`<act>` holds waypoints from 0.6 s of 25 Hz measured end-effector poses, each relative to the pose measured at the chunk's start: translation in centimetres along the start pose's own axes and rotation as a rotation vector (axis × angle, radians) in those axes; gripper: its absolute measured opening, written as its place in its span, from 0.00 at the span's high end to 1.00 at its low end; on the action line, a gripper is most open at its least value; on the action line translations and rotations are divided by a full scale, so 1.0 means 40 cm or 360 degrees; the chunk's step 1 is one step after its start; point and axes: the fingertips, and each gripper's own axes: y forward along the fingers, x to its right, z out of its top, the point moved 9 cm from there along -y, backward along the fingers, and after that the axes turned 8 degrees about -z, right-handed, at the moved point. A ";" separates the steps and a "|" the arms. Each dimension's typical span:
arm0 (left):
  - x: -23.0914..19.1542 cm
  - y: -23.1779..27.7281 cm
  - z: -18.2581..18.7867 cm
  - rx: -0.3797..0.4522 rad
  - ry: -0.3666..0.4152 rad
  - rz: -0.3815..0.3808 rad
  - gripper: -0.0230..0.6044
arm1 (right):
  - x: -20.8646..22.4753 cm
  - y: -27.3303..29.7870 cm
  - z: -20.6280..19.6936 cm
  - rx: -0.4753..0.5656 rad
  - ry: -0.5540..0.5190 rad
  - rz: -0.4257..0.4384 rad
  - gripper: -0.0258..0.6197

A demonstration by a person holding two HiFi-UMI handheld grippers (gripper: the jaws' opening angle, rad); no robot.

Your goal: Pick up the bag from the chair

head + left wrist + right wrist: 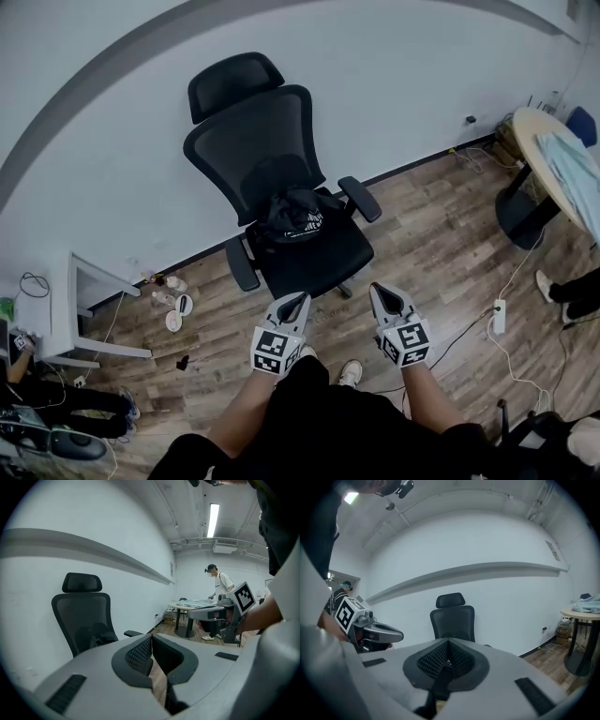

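Facing white wall (394, 75); wood floor (441, 220), chair (253, 141) centre, bag (292, 217) on seat. Table (528, 127) at right edge, open floor between. Left gripper (298, 300), right gripper (378, 291) both closed, empty.

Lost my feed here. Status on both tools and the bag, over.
Left tool shut, empty. Right tool shut, empty. Bag on chair seat, untouched. Nothing seen in the way.

Black chair (253, 150), black bag (292, 217), brown wooden floor (441, 234)
The bag has white print; the grey left gripper (298, 300) and right gripper (384, 292) show black-and-white square markers.
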 end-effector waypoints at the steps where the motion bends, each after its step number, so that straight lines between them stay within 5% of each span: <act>1: -0.004 0.005 -0.001 -0.0003 -0.0006 0.0008 0.93 | -0.003 0.011 -0.001 -0.0006 -0.0004 0.0023 0.93; 15: -0.240 0.102 -0.002 0.0004 -0.0149 0.0112 0.93 | -0.035 0.338 0.017 -0.0191 -0.0096 0.0261 0.93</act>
